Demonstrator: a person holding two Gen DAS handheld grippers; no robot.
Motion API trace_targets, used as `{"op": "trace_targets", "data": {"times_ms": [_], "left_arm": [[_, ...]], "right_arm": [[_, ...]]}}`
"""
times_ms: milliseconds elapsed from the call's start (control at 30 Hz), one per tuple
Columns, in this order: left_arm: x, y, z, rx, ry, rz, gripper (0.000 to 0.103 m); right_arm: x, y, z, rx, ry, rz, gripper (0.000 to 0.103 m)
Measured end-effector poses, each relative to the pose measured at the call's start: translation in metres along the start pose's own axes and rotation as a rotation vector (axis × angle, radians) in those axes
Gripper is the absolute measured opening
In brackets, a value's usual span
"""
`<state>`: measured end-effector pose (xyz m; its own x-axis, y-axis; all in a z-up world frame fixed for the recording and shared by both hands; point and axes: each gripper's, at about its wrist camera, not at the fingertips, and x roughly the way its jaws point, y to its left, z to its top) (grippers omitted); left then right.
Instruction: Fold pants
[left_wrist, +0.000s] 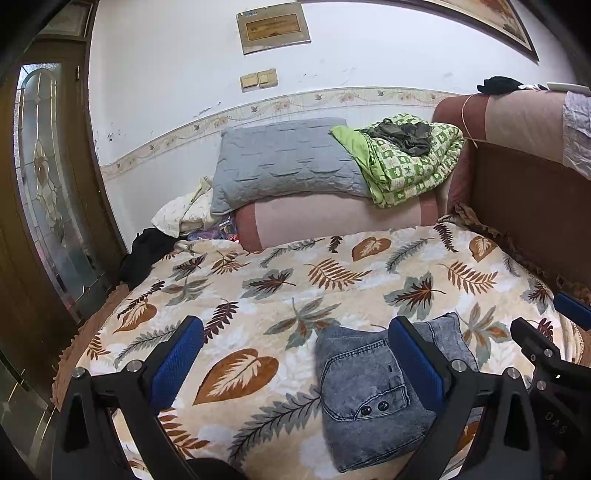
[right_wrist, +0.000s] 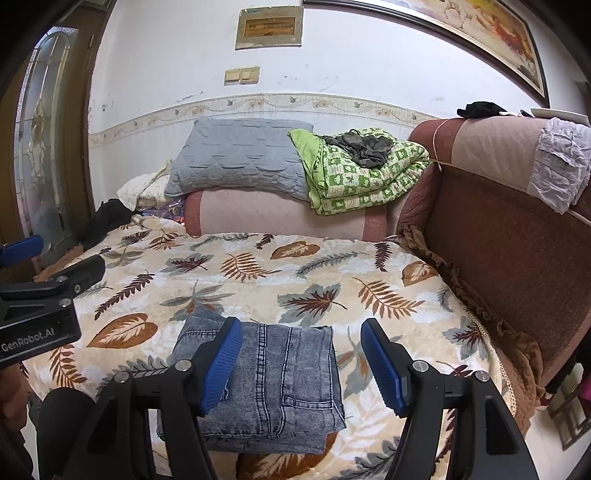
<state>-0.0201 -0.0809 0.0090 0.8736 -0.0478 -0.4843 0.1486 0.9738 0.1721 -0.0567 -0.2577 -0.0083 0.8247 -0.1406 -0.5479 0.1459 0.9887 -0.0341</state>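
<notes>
While the faded blue-grey denim pants (right_wrist: 273, 384) lie folded into a compact rectangular bundle on the near part of the cream plush blanket printed with brown and grey leaves (right_wrist: 258, 280), neither tool has hold of them. From the right wrist view, the right gripper (right_wrist: 301, 363) hangs above the bundle with its blue-padded jaws spread apart, gripping nothing; its left pad overlaps the bundle's left part in the frame. From the left wrist view, the left gripper (left_wrist: 295, 365) is likewise spread wide and released, the pants (left_wrist: 365, 398) showing between its fingers toward the right one. Beyond the blanket, a grey quilted pillow (right_wrist: 240, 162) rests on a pink-and-rust sofa arm (right_wrist: 280, 216), just beside a folded green-and-white patterned quilt (right_wrist: 365, 177) with a dark crumpled garment (right_wrist: 358, 146) on top. A rust-brown sofa backrest (right_wrist: 509, 240) rises along the right.
</notes>
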Motion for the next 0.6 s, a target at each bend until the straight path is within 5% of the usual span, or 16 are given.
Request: {"op": "trace_targets", "data": {"times_ms": [600], "left_arm": [[0.0104, 0.0023, -0.0060, -0.010, 0.037, -0.013, 0.100]], "right_arm": [[0.0073, 0.0063, -0.0036, -0.018, 0.019, 0.005, 0.070]]}}
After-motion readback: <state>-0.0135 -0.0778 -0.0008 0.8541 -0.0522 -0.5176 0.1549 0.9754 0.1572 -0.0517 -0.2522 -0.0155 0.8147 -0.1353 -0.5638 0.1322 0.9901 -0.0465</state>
